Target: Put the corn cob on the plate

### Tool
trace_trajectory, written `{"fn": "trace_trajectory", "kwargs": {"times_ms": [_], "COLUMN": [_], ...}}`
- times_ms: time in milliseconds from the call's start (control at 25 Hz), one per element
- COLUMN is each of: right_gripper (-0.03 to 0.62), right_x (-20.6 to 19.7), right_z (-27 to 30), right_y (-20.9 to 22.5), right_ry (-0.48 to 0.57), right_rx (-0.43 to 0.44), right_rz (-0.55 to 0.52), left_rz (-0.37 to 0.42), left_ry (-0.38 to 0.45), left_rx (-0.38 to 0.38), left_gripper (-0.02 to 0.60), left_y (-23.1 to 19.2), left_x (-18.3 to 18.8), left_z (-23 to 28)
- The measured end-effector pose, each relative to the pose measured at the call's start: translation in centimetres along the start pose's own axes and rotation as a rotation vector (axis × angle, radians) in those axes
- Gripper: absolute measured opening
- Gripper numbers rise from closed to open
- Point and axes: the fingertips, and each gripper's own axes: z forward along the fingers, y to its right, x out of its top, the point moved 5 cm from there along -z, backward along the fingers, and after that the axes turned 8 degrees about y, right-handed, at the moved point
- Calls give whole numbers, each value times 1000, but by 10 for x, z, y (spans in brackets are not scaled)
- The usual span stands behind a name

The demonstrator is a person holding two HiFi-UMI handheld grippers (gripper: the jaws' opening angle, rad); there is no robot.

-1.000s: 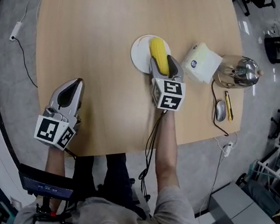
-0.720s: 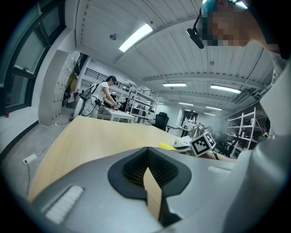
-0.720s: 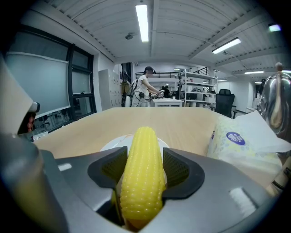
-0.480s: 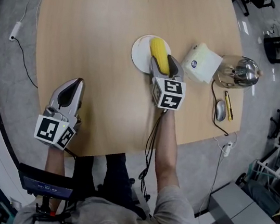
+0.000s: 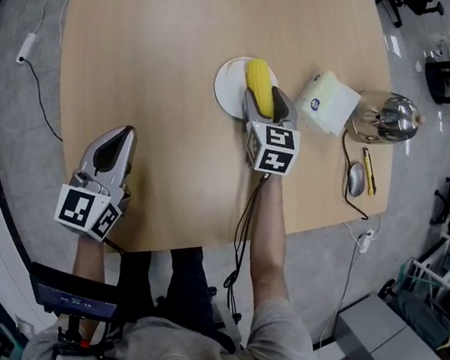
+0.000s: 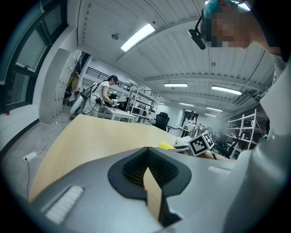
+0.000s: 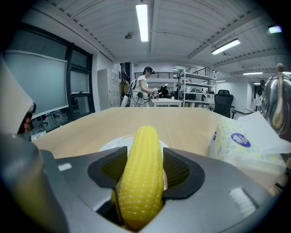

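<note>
The yellow corn cob (image 5: 260, 83) (image 7: 141, 173) lies lengthwise between the jaws of my right gripper (image 5: 264, 103) (image 7: 144, 175), which is shut on it. Its far end reaches over the small white plate (image 5: 227, 89) (image 7: 108, 145) in the middle of the wooden table (image 5: 163, 38). I cannot tell whether the cob touches the plate. My left gripper (image 5: 120, 135) (image 6: 148, 157) rests near the table's front left edge, shut with nothing in it, far from the plate.
A pack of tissues (image 5: 328, 105) (image 7: 241, 145) lies just right of the plate. Beyond it stands a shiny metal kettle (image 5: 383, 115) (image 7: 277, 104), with a yellow pen-like tool (image 5: 368, 170) and a corded mouse (image 5: 355, 179) near the table's right edge.
Almost nothing differs. The right gripper and the corn cob stay over the plate's near side, and the left gripper has not moved.
</note>
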Motion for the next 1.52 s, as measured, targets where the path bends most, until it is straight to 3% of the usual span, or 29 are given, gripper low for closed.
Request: {"fn": "trace_trajectory", "kwargs": {"times_ms": [840,1520], "right_gripper": [268,256], "right_x": [-4,28], "right_z": [3,-40], "right_y": [2,-13], "right_ry": [3,78], "right_rx": [-11,-48], "right_rz": [-10,3], "left_rz": [45,88], "left_ry": [-14,7], "left_rx": [11,-12], "left_gripper": [20,20], "left_y": [-2,11], "left_x": [-5,23], "left_z": [-3,-32]}}
